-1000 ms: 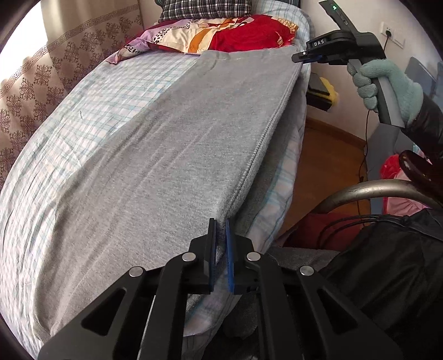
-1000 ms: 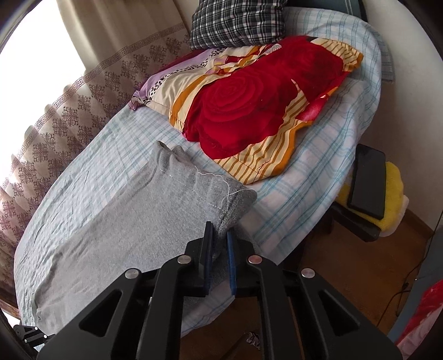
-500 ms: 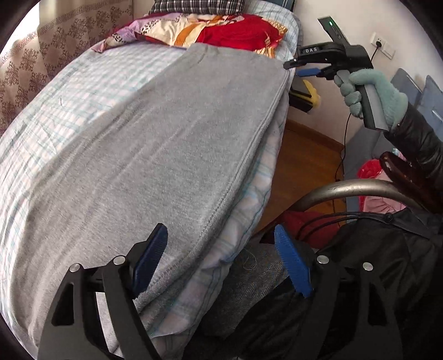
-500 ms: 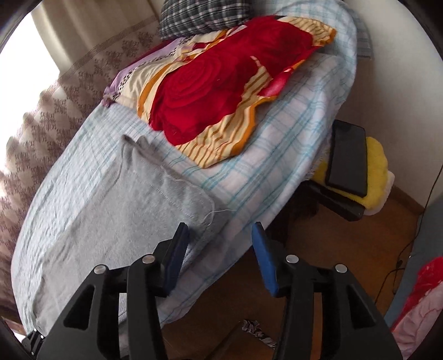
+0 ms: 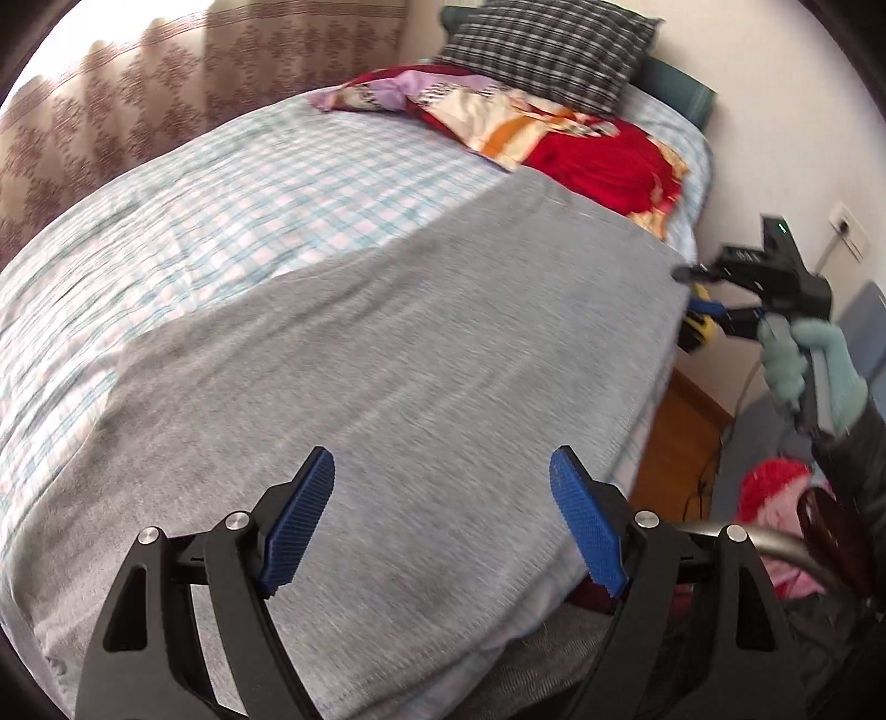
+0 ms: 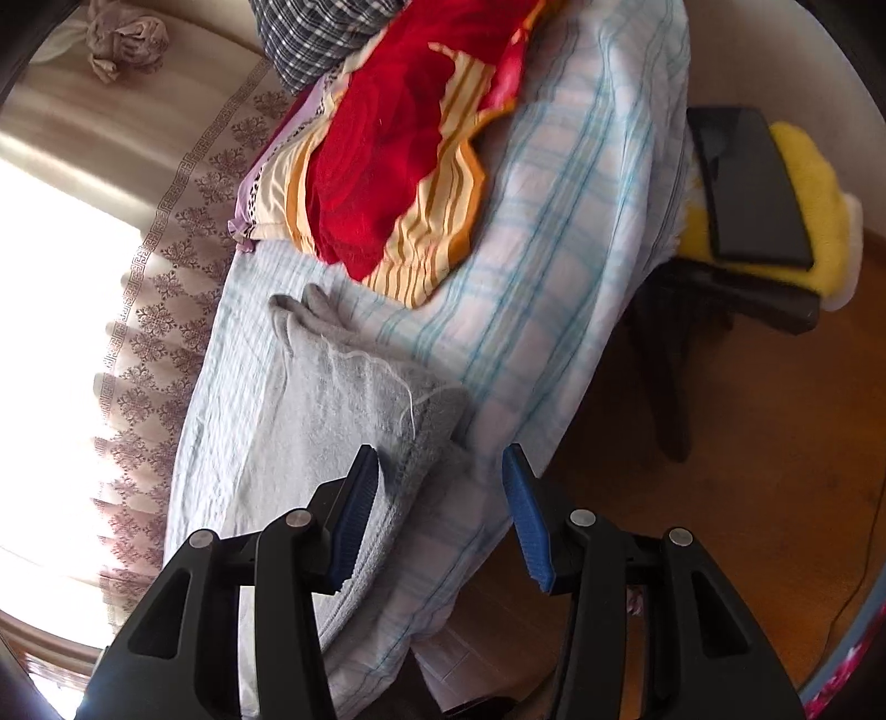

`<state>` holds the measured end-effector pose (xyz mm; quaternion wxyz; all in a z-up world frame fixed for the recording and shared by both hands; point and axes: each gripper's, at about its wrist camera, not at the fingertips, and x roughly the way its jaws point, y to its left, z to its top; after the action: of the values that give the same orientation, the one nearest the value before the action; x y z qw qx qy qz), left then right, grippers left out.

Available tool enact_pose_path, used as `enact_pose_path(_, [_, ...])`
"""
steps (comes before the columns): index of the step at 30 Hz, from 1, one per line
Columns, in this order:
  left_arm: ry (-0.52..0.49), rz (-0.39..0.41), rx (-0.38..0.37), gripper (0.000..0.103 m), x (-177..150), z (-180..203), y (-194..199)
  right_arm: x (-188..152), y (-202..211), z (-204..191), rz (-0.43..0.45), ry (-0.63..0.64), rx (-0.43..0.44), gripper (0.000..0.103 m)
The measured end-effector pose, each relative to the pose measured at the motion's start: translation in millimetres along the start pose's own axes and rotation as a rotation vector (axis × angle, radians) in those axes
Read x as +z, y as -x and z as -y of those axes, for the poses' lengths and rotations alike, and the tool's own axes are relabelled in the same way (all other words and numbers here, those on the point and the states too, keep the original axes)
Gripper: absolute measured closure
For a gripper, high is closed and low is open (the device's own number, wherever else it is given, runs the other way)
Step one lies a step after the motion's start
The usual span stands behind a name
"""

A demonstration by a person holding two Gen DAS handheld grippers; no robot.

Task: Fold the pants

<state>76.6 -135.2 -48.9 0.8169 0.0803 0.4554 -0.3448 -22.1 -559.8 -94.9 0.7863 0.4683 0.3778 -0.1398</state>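
Observation:
Grey pants point(image 5: 421, 354) lie flat along the near side of a bed with a checked sheet point(image 5: 232, 183), their long edge running beside the bed's edge. My left gripper point(image 5: 443, 515) hovers open over the near end of the pants, nothing between its blue pads. In the left wrist view the right gripper point(image 5: 699, 288) is held by a gloved hand point(image 5: 814, 365) at the far corner of the pants. In the right wrist view the right gripper point(image 6: 440, 501) is open above the pants' folded end point(image 6: 354, 399) at the bed's edge, the cloth lying free.
A red and striped quilt point(image 5: 587, 144) and a checked pillow point(image 5: 548, 50) sit at the head of the bed. A stool with a yellow cushion point(image 6: 803, 210) and a dark flat device point(image 6: 747, 183) stands beside the bed over a wooden floor point(image 6: 747, 498). Curtains point(image 5: 166, 99) hang behind.
Both grippers were shut on the pants' edge a second ago; both have opened and let go. The pants now lie flat on the bed. Both views have rolled.

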Motion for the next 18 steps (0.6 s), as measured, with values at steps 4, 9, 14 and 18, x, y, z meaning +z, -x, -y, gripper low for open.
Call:
enact_pose_path(4, [0.066, -0.014, 0.02, 0.021, 0, -18, -9, -4, -8, -2, -0.034, -0.033, 0.043, 0.055])
enact_pose_path(9, [0.077, -0.054, 0.041, 0.021, -8, -26, -22, -5, -13, -14, -0.019, 0.006, 0.017, 0.057])
enact_pose_path(14, [0.068, -0.11, 0.047, 0.021, -21, -27, -38, -6, -13, -22, -0.003, 0.042, -0.026, 0.061])
enact_pose_path(18, [0.07, -0.108, 0.046, 0.021, -21, -26, -42, -6, 3, -37, 0.025, 0.107, -0.054, 0.064])
